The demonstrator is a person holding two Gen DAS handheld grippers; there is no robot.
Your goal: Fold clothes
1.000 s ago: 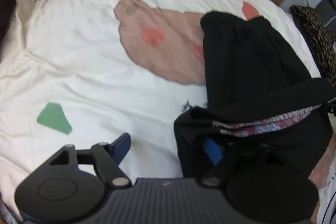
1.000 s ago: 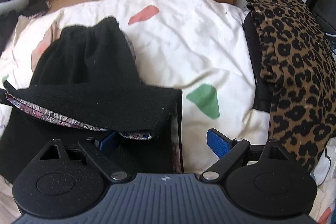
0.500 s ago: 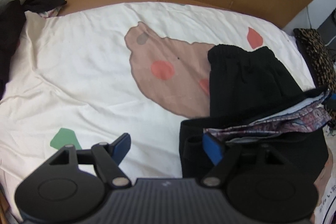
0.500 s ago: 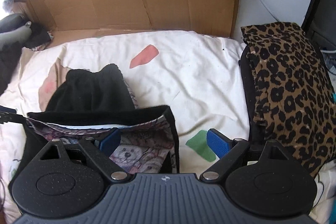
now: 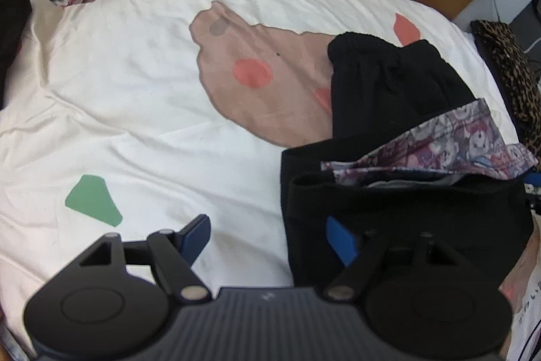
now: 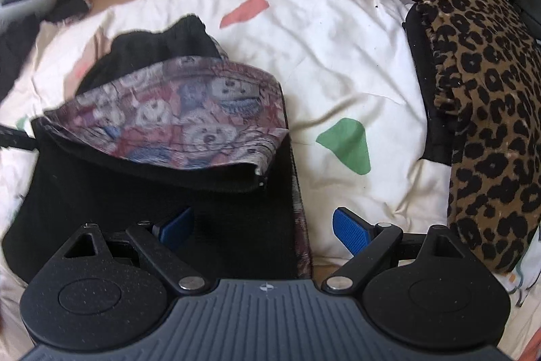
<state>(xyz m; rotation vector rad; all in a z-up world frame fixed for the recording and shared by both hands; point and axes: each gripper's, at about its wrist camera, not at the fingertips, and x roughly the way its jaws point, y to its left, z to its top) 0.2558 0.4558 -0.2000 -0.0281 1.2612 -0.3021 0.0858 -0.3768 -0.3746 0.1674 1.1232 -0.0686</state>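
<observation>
Both the left gripper point(image 5: 267, 237) and right gripper point(image 6: 263, 230) stand wide apart, gripping nothing, above the one black knit garment with a bear-print lining point(image 6: 175, 124) lying on the cream patterned bedsheet point(image 5: 135, 110). Its turned-back flap looks loose and could flop open or bunch if a finger snags it. One folded leopard-print garment point(image 6: 483, 97) lies well apart at the right.

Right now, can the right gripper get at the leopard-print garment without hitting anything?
Probably yes. The right gripper stands open over the black garment's near edge. The folded leopard-print garment lies off to its right, with only bare cream sheet between them and nothing standing in the way.
</observation>
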